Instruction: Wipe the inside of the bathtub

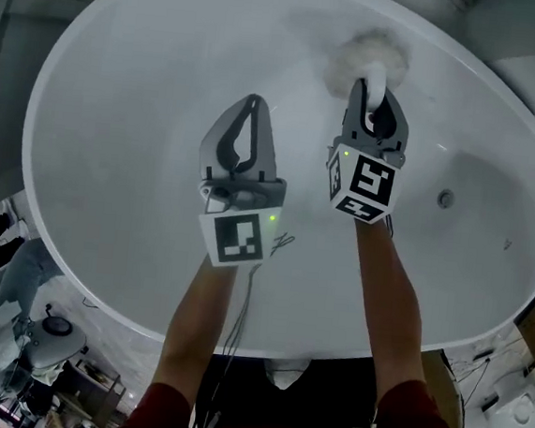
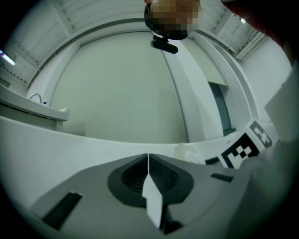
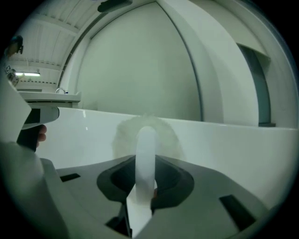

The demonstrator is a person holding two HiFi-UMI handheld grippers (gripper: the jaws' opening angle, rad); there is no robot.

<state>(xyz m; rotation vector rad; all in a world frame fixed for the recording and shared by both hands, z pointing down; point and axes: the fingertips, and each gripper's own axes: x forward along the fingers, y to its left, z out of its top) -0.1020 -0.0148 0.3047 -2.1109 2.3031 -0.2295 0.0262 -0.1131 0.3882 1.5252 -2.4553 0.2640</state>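
The white oval bathtub (image 1: 114,147) fills most of the head view, and its rim (image 1: 50,75) is seen as one unbroken curve all round. The right hand-held gripper (image 1: 374,82) is reached across to the far side, and its jaws are clamped on the white handle (image 1: 374,77) of a brush (image 1: 368,51). The brush's pale fluffy head is laid against the far inner wall, near the rim. In the right gripper view the handle (image 3: 145,154) is seen upright between the jaws of the right hand-held gripper (image 3: 145,179), with the fluffy head of the brush (image 3: 122,135) spread behind it on the white wall, below the rim's edge. The left hand-held gripper (image 1: 252,103) is held over the middle of the tub, just beside the right one; in the left gripper view the jaws of the left hand-held gripper (image 2: 148,175) are pressed together with nothing between them. A broad bare stretch of tub floor lies open to the left of it, and another to the right, where the drain (image 1: 446,198) is set well apart from both tools. Black-and-white square patterns are carried on the marker cubes (image 1: 241,238), and a small green light (image 1: 273,218) is lit beside one. Clutter (image 1: 11,334) is spread on the floor (image 1: 83,318) outside the near rim at lower left.
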